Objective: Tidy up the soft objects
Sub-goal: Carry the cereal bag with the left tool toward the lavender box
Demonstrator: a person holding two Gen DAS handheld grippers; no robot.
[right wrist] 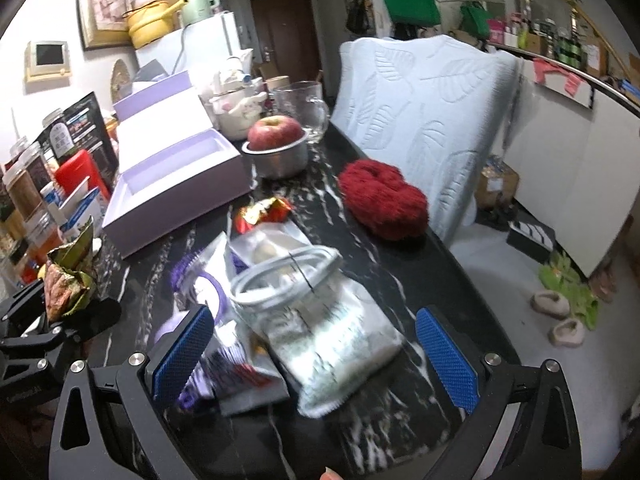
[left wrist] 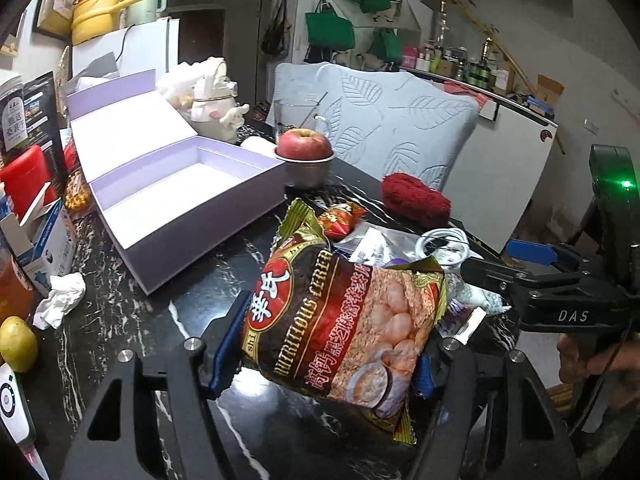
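Note:
My left gripper (left wrist: pixel 328 356) is shut on a brown and gold cereal bag (left wrist: pixel 344 320), which hangs tilted just above the black marble table (left wrist: pixel 132 320). The right wrist view shows that bag (right wrist: pixel 68 280) crumpled at the far left in the left gripper (right wrist: pixel 48 320). My right gripper (right wrist: pixel 316 354) is open, its blue pads (right wrist: pixel 448 356) wide apart on either side of a silver pouch (right wrist: pixel 336 340) with a coiled white cable (right wrist: pixel 288 276) on top, and they do not touch it. A fuzzy red item (right wrist: pixel 384 200) lies further back by the table edge.
An open lilac box (left wrist: pixel 208 236) stands at the left with its inside bare. Behind it are an apple (left wrist: pixel 305 144) in a metal bowl, a glass mug (right wrist: pixel 304 108) and a white pillow (left wrist: pixel 400 128). A red candy wrapper (left wrist: pixel 340 218) and crumpled tissue (left wrist: pixel 60 300) lie on the table.

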